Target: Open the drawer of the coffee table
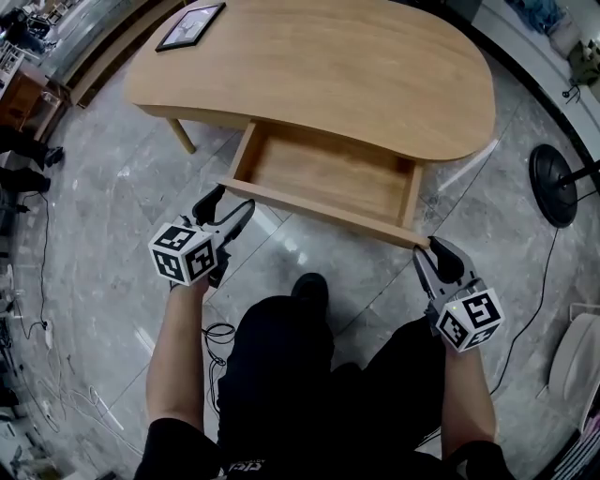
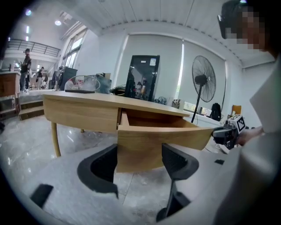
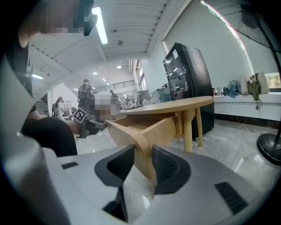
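Observation:
The light wooden coffee table (image 1: 328, 66) has its drawer (image 1: 323, 173) pulled out toward me, and the drawer is bare inside. My left gripper (image 1: 234, 199) hovers just off the left end of the drawer front (image 1: 319, 208). Its jaws are spread wide and touch nothing; in the left gripper view the drawer front (image 2: 145, 140) shows beyond the left gripper (image 2: 139, 156). My right gripper (image 1: 429, 248) is at the right corner of the drawer front. In the right gripper view, the right gripper (image 3: 142, 160) has both pads pressed on that wooden corner (image 3: 139, 145).
A dark framed picture (image 1: 190, 25) lies on the tabletop's far left. A fan's black round base (image 1: 553, 185) stands on the grey floor to the right, and cables (image 1: 37, 328) trail at the left. My legs and a black shoe (image 1: 309, 286) are below the drawer.

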The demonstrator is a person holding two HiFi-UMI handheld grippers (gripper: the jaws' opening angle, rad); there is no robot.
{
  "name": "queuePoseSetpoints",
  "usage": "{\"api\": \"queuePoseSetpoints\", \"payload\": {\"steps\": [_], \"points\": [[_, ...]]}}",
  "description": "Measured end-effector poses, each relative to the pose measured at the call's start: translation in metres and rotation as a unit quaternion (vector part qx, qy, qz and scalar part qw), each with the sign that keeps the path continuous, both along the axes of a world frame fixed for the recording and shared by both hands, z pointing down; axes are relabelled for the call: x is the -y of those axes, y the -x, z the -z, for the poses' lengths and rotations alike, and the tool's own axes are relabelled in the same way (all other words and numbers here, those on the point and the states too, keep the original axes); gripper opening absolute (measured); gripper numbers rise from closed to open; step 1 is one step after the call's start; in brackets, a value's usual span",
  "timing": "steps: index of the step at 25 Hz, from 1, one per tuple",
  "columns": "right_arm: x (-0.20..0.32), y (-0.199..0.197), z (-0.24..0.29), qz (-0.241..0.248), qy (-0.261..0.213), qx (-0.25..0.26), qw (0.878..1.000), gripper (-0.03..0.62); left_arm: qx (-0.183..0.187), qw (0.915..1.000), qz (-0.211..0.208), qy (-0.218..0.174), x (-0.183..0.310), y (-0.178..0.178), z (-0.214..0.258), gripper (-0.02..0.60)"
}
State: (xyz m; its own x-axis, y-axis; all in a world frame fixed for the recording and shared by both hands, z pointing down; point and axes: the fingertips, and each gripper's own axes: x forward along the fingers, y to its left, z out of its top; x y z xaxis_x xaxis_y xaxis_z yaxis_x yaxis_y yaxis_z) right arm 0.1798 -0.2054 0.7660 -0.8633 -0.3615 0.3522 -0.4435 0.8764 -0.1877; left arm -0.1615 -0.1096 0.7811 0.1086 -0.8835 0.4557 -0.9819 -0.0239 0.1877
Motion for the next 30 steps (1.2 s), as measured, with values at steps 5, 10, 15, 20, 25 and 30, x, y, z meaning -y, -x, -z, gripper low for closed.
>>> {"api": "queuePoseSetpoints", "payload": {"steps": [5, 10, 15, 20, 25, 30], "points": [[-0.007, -0.004, -0.009, 0.016, 0.001, -0.012, 1.000, 0.132, 0.000, 0.9999, 0.000, 0.010, -0.008, -0.004, -0.009, 0.311], [-0.014, -0.008, -0.023, 0.023, 0.008, -0.031, 0.999, 0.138, 0.001, 0.9998, -0.002, 0.021, -0.019, -0.011, -0.025, 0.311], [-0.020, -0.008, -0.026, 0.022, 0.014, -0.034, 0.999, 0.140, -0.003, 0.9998, 0.005, 0.017, -0.023, -0.010, -0.027, 0.315], [-0.029, -0.010, -0.029, 0.034, 0.019, -0.042, 0.998, 0.140, -0.005, 0.9998, 0.002, 0.020, -0.033, -0.012, -0.030, 0.318], [-0.031, -0.009, -0.031, 0.028, 0.022, -0.039, 0.999, 0.141, -0.010, 0.9997, 0.014, 0.017, -0.034, -0.013, -0.031, 0.324], [-0.036, -0.011, -0.034, 0.029, 0.022, -0.045, 0.998, 0.141, -0.017, 0.9996, 0.017, 0.017, -0.040, -0.017, -0.034, 0.348]]}}
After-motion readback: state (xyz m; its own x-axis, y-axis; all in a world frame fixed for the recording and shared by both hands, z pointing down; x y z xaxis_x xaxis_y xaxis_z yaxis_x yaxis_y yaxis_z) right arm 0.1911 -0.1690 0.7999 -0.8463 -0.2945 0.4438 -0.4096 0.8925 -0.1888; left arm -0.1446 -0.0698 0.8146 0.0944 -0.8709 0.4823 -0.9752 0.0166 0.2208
